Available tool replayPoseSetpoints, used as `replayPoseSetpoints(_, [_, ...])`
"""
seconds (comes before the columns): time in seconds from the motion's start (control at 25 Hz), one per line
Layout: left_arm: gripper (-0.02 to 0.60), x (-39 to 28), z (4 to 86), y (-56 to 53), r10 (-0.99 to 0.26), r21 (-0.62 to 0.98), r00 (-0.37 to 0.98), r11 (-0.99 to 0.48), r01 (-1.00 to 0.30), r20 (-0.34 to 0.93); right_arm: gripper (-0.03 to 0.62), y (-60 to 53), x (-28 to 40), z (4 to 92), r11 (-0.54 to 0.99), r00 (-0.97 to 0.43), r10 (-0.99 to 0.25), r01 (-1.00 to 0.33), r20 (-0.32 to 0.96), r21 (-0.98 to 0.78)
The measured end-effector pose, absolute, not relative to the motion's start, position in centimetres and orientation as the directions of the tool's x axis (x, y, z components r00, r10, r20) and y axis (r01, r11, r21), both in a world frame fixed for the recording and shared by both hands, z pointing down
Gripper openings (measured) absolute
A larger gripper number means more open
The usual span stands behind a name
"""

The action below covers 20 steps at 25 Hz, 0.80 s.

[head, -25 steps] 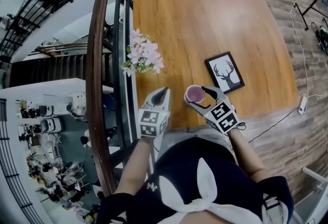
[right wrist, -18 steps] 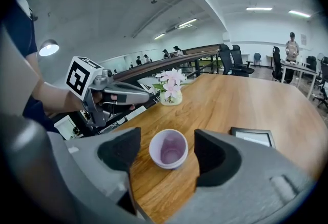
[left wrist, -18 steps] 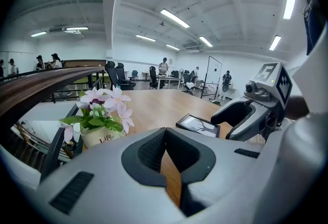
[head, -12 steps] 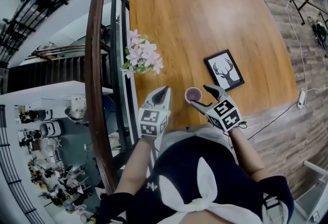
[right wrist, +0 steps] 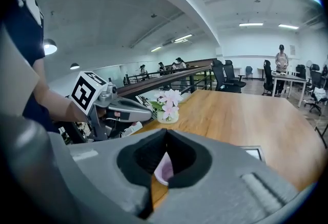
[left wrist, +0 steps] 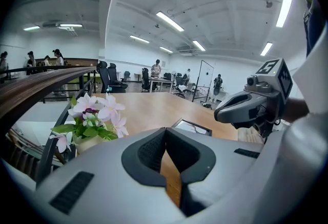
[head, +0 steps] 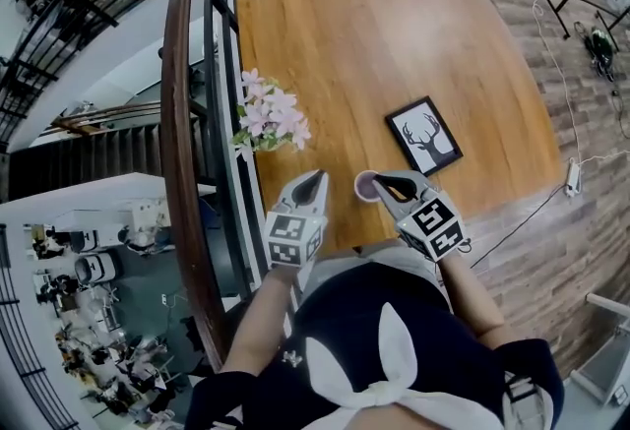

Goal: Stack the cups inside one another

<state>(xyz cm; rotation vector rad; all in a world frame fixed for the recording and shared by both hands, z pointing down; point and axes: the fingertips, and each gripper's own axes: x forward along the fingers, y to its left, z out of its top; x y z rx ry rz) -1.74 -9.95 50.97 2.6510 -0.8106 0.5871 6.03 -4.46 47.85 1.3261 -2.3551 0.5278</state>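
Head view: on the wooden tabletop [head: 394, 44], a small pink cup [head: 364, 187] stands by the near edge, just left of the right tongs [head: 382, 184]. The left tongs [head: 311, 180] hover further left. A black-framed deer picture [head: 425, 136] lies far right, and pink flowers [head: 271, 113] stand far left.

Left gripper view: the left tongs [left wrist: 165, 133] are pressed together and empty. The cup is out of sight here.

Right gripper view: the right tongs [right wrist: 165, 133] have just closed, tips meeting on nothing. The cup [right wrist: 164, 169] shows just beyond them.
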Motion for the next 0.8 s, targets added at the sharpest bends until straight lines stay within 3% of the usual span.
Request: replayPoseSetpoints(0.8, [0.017,-1.9,46.8,-7.9,-0.407,0.198,0.816,-0.833,-0.516,0.411,-0.003,-2.9,4.9,43.6,0.469,-0.453,-0.761,-0.879,0.464,-0.088])
